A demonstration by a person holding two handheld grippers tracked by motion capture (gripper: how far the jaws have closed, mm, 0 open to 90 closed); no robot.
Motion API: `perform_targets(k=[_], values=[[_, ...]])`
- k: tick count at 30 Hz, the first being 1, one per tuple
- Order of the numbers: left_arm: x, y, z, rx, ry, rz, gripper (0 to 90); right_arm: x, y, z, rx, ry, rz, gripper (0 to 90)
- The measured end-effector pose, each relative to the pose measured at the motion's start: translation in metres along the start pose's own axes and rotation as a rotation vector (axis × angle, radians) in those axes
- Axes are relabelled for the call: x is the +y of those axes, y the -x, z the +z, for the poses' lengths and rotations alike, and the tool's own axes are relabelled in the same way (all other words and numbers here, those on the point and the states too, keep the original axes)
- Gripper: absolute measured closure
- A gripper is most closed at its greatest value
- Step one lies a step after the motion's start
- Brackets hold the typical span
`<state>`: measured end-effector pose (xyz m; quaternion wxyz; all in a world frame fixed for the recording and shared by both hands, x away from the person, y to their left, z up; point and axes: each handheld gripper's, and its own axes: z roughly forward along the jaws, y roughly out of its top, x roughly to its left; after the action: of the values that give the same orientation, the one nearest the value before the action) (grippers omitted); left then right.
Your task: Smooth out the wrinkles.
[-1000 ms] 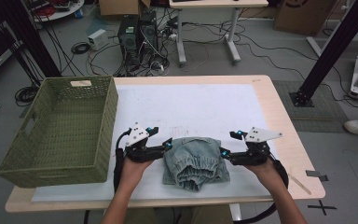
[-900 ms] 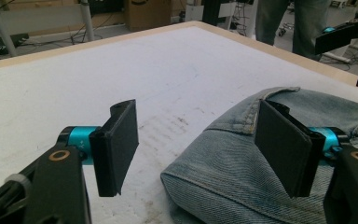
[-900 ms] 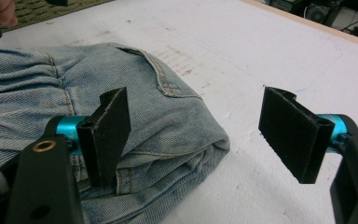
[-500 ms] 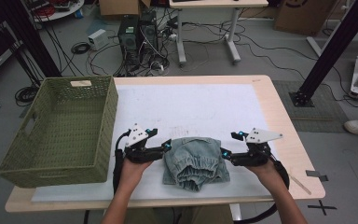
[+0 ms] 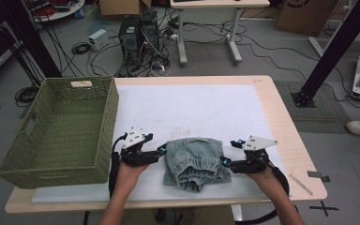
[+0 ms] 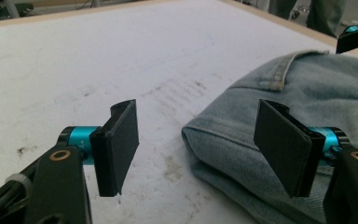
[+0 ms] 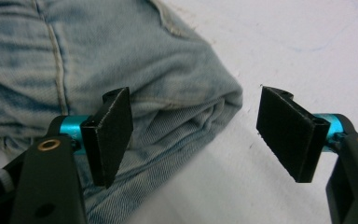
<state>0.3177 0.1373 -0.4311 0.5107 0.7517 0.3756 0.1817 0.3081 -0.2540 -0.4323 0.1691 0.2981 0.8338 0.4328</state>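
I count one folded pair of light denim jeans (image 5: 195, 161), lying low in the middle of the high view on the white sheet (image 5: 201, 112) that covers the one wooden table (image 5: 290, 140). One green woven basket (image 5: 61, 129) stands at the left of that frame, well apart from the denim, with one pale tag on its far rim.

I have two grippers in hand. My left gripper (image 5: 161, 151) sits just left of the jeans in the high view; in the left gripper view its two black pads (image 6: 119, 144) stand wide apart, with a folded corner of the jeans (image 6: 279, 126) lying between them at lower right, and neither pad presses on the cloth. So it is open.

My right gripper (image 5: 223, 161) sits just right of the jeans in the high view. In the right gripper view its jaws have just been closing a little, yet the two pads (image 7: 109, 133) stand apart: the left one lies over the denim (image 7: 121, 60), the right one over bare sheet, with the folded edge between them and no squeeze on it.
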Motion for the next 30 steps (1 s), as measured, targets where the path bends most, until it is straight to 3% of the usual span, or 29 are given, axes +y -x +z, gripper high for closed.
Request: perform_targets(k=[5,12,15,19,24,30], values=[[-0.007,-0.001,0.01,0.008,-0.099,0.005,32.7,-0.01,0.0,0.008,0.013,-0.059,0.025,41.3],[-0.01,0.0,0.022,-0.011,-0.17,-0.032,46.8,-0.01,-0.001,0.014,0.044,-0.119,0.046,57.1],[-0.009,0.002,0.028,-0.024,-0.203,-0.022,55.4,-0.01,-0.001,0.016,0.062,-0.137,0.05,63.3],[-0.007,0.009,0.035,-0.041,-0.22,-0.009,69.5,-0.01,-0.001,0.017,0.078,-0.145,0.061,70.3],[-0.005,0.012,0.039,-0.001,-0.213,-0.011,82.3,-0.009,-0.003,0.017,0.082,-0.142,0.07,81.0],[-0.003,0.012,0.043,0.042,-0.193,-0.019,87.5,-0.007,-0.006,0.02,0.065,-0.134,0.057,84.3]])
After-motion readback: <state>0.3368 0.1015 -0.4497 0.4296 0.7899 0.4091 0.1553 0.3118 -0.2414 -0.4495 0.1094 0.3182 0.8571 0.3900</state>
